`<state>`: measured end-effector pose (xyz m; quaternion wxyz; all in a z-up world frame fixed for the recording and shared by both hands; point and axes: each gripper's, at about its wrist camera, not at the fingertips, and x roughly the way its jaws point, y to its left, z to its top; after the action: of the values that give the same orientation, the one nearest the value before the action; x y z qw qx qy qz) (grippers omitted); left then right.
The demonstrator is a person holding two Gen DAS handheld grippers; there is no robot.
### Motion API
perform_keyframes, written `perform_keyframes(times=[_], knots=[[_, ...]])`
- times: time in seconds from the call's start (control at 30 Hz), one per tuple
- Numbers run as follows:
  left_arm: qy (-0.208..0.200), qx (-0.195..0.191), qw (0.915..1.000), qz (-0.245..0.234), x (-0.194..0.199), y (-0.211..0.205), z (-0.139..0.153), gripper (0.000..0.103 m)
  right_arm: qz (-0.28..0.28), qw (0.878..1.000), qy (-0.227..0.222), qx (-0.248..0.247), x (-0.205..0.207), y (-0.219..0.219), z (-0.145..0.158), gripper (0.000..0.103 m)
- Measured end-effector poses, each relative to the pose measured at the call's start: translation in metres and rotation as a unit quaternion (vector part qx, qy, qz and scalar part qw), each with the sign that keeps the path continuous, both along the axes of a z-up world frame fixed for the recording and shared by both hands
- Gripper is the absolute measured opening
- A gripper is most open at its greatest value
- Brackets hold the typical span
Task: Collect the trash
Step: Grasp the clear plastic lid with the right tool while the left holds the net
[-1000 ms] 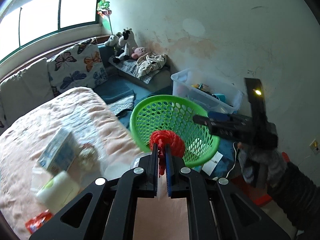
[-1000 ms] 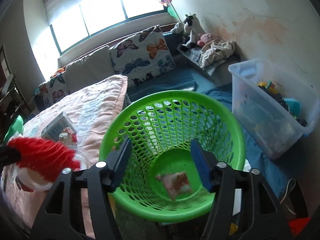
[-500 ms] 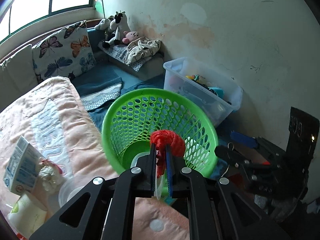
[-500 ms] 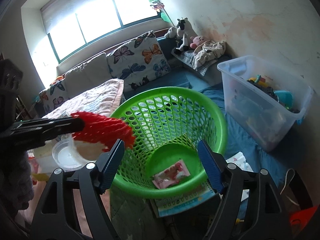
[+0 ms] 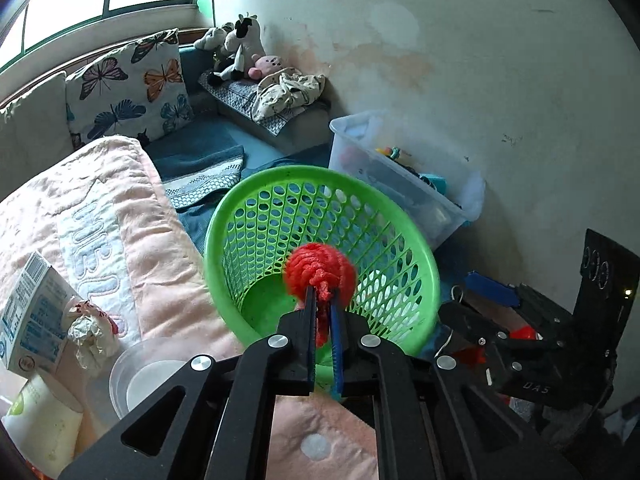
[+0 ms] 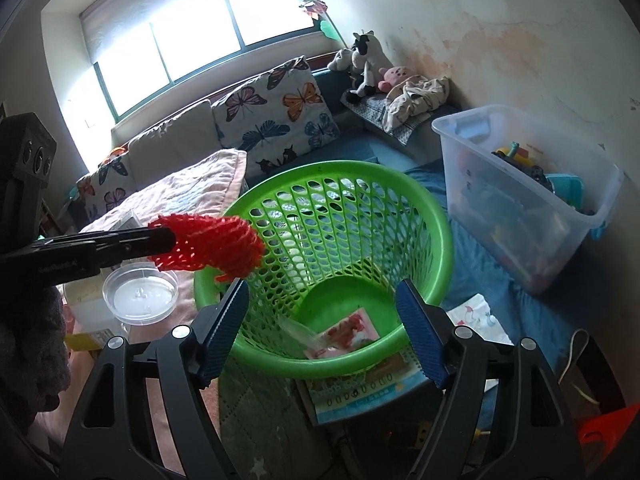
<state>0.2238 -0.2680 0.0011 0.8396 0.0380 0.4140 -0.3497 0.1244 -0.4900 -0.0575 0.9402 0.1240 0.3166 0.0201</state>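
Note:
My left gripper (image 5: 322,296) is shut on a red foam net (image 5: 320,270) and holds it over the near rim of the green mesh basket (image 5: 248,216). In the right wrist view the red net (image 6: 212,246) sticks out from the left gripper (image 6: 172,238) above the basket's left rim (image 6: 440,220). A pink wrapper (image 6: 352,330) and a clear plastic scrap lie on the basket floor. My right gripper (image 6: 322,286) is open with nothing between its blue pads, in front of the basket. The right gripper (image 5: 464,300) also shows at the right of the left wrist view.
On the pink quilt (image 5: 152,240) left of the basket lie a milk carton (image 5: 32,316), a crumpled wrapper (image 5: 90,330), a clear plastic dish (image 5: 148,376) and a white cup (image 5: 40,420). A clear toy bin (image 6: 520,208) stands by the wall. A booklet (image 6: 368,392) lies under the basket.
My left gripper carried the red net from over the quilt to over the basket's near rim. The right gripper's jaws widened and it drew back a little from the basket.

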Motion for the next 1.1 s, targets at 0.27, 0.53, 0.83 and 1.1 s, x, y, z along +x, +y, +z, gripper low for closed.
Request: perform_keyframes(times=[0.27, 0.53, 0.83, 1.1], knots=[[-0.017, -0.013, 0.9998, -0.001, -0.016, 0.016, 0.014, 0.006, 0.015, 1.000, -0.004, 0.004, -0.002, 0.012, 0.005, 0.076], [-0.018, -0.005, 0.9998, 0.008, -0.031, 0.039, 0.015, 0.006, 0.035, 0.999, -0.007, 0.010, -0.003, 0.026, 0.009, 0.076], [-0.010, -0.005, 0.9999, 0.008, -0.058, 0.071, 0.003, 0.006, 0.063, 0.998, -0.003, 0.004, -0.005, 0.046, 0.010, 0.076], [0.003, -0.010, 0.9999, 0.013, -0.092, 0.103, -0.012, 0.006, 0.105, 0.994, 0.006, 0.004, 0.000, 0.072, 0.012, 0.076]])
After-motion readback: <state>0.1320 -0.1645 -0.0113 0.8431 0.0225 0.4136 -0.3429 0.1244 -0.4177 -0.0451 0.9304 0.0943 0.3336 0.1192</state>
